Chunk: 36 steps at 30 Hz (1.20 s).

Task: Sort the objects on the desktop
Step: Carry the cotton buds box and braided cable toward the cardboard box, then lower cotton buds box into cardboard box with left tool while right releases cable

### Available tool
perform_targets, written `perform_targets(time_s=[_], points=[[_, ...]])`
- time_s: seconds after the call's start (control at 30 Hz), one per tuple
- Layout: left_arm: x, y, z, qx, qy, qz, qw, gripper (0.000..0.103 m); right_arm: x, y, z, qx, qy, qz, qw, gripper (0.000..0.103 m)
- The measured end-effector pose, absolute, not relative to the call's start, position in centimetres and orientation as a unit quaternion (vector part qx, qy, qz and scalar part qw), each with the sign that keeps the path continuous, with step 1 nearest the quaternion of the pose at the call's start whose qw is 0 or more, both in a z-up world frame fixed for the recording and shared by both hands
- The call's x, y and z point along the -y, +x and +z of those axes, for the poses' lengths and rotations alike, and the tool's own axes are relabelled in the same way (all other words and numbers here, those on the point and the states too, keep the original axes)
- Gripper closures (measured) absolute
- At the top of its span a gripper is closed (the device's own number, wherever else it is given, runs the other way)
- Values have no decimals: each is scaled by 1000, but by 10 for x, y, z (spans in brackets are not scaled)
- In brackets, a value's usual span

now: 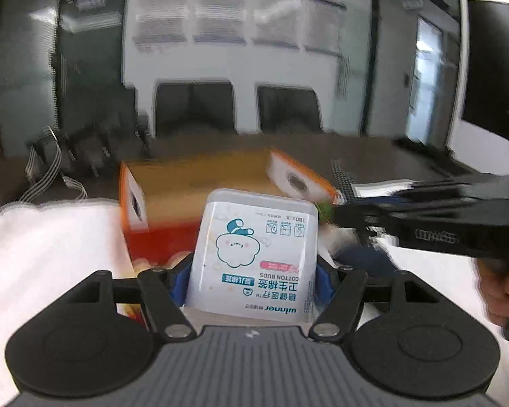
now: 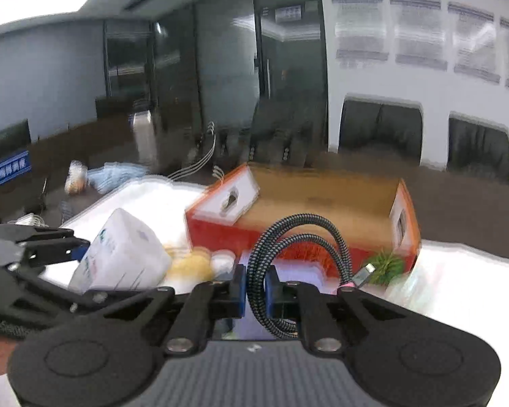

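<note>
While both tongs hovered before the orange box (image 2: 322, 203), we found the left tongs (image 1: 252, 276) pinching the light, rigid cotton-bud tub (image 1: 254, 254) across its sides, the right tongs (image 2: 256, 288) clamping the limp braided cable (image 2: 298, 237) mid-coil.

Right hand-held gripper (image 2: 255, 290) clamps looped braided cable (image 2: 298, 237). Orange box (image 2: 308, 217) open beyond, on white bench (image 2: 458, 281). Left hand-held gripper (image 2: 81, 249) at left grips white pack (image 2: 122, 251). Small green plant (image 2: 387, 266) beside box.
</note>
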<state>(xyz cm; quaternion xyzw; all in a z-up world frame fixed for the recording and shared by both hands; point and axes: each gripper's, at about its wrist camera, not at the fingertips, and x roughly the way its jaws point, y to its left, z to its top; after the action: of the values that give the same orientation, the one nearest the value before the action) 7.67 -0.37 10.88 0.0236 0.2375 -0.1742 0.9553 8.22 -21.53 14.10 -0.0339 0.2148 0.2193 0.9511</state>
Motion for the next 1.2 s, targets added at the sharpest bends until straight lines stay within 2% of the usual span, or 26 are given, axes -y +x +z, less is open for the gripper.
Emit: perform_targets(time_s=[0.1, 0.23, 0.37, 0.53, 0.7, 0.8, 0.83, 0.9, 0.97, 1.1, 1.17, 1.2], points=[[9, 117, 130, -238, 20, -160, 958, 35, 218, 114, 176, -187, -56, 203, 960, 94], [20, 198, 139, -260, 38, -96, 960, 35, 212, 195, 193, -221, -71, 183, 955, 94], [19, 287, 114, -338, 10, -44, 940, 35, 206, 295, 163, -327, -59, 177, 926, 94], [20, 366, 71, -420, 27, -19, 907, 35, 199, 378, 108, -409, -70, 139, 899, 94], [11, 396, 45, -443, 50, -3, 895, 33, 198, 418, 67, -458, -52, 131, 877, 92], [12, 400, 40, -429, 83, -6, 899, 25, 205, 421, 51, -465, -18, 138, 874, 75], [10, 398, 40, -429, 78, -12, 900, 23, 206, 420, 45, -471, -10, 136, 871, 64], [7, 400, 39, -423, 74, -14, 903, 23, 212, 415, 42, -472, 20, 120, 873, 61], [9, 402, 38, -425, 81, -18, 901, 23, 216, 411, 43, -467, 36, 101, 878, 51], [13, 399, 39, -429, 84, -14, 899, 22, 218, 409, 45, -460, 38, 83, 883, 48], [13, 401, 39, -436, 80, -17, 896, 18, 221, 408, 46, -462, 46, 76, 883, 40], [14, 400, 41, -440, 72, -19, 895, 11, 221, 409, 47, -463, 50, 75, 882, 38]])
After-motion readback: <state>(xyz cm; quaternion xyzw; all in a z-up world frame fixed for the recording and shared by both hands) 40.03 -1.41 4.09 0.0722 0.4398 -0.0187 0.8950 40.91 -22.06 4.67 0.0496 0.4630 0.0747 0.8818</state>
